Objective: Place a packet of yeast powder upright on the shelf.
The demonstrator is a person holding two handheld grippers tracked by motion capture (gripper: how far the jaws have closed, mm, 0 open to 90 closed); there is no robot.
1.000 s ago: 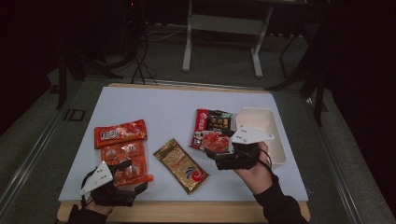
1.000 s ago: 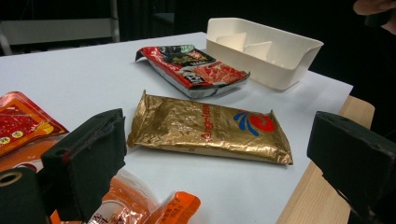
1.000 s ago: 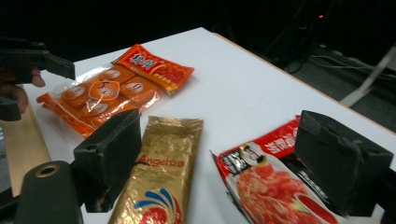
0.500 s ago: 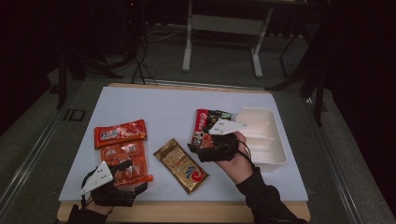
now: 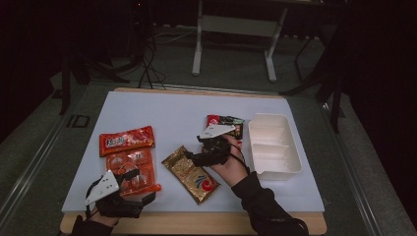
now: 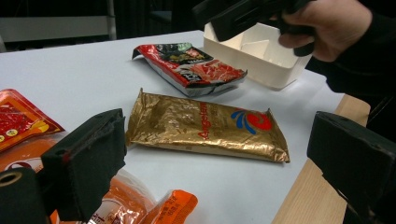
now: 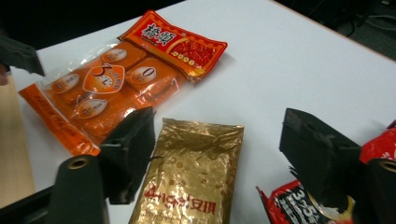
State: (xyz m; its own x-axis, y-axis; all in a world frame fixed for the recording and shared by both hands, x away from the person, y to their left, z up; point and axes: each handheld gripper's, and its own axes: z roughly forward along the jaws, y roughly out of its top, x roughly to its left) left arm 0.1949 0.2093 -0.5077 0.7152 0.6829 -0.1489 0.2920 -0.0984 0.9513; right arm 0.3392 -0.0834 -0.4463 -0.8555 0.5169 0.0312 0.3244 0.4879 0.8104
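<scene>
Since a second ago your right gripper (image 5: 193, 156) has swung from over the red-and-black packet (image 5: 225, 120) beside the white tray (image 5: 290, 169) down toward the gold packet (image 7: 191, 177), and its jaws have just been closing a little, with nothing pinched between them yet. They stand apart now, straddling the near end of the gold packet, which lies flat on the white table (image 5: 167, 110) directly under and ahead of the jaws. To do this well, I judge you should come down squarely over one short edge, let one pad slide under the foil seam, and only then close; the packet is thin and slippery and may skate away otherwise. Off to the far side of your tool lie the orange packets (image 7: 112, 88), overlapping each other. Your left gripper (image 5: 129, 181) hovers wide apart and holding nothing over their near end.
</scene>
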